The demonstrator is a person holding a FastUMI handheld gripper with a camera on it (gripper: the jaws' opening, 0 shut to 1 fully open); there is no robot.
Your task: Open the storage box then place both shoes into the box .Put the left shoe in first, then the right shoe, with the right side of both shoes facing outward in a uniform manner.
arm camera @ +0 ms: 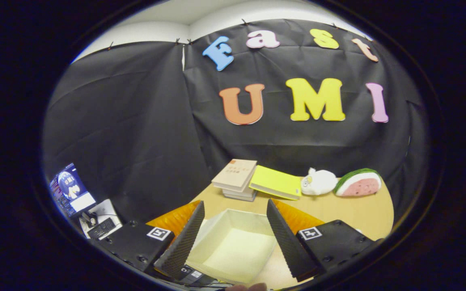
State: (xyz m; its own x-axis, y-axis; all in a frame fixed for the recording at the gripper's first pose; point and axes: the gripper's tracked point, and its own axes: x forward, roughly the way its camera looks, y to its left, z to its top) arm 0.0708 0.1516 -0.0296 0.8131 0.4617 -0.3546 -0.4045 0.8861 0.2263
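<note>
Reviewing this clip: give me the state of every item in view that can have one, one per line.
Pale fabric storage box: open, nothing inside, between the fingers.
Gripper: open, holding nothing.
Stack of tan books: closed, flat.
Yellow-green book: closed, leaning on the stack.
White plush toy: lying down.
Watermelon-slice plush: upright.

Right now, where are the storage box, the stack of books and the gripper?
storage box point(233, 246): gripper view, between the fingers, on its bare inner floor; it stands open.
stack of books point(235, 173): gripper view, beyond the box, on the top cover.
gripper point(233, 238): gripper view, midway between its fingertips, open.
</note>
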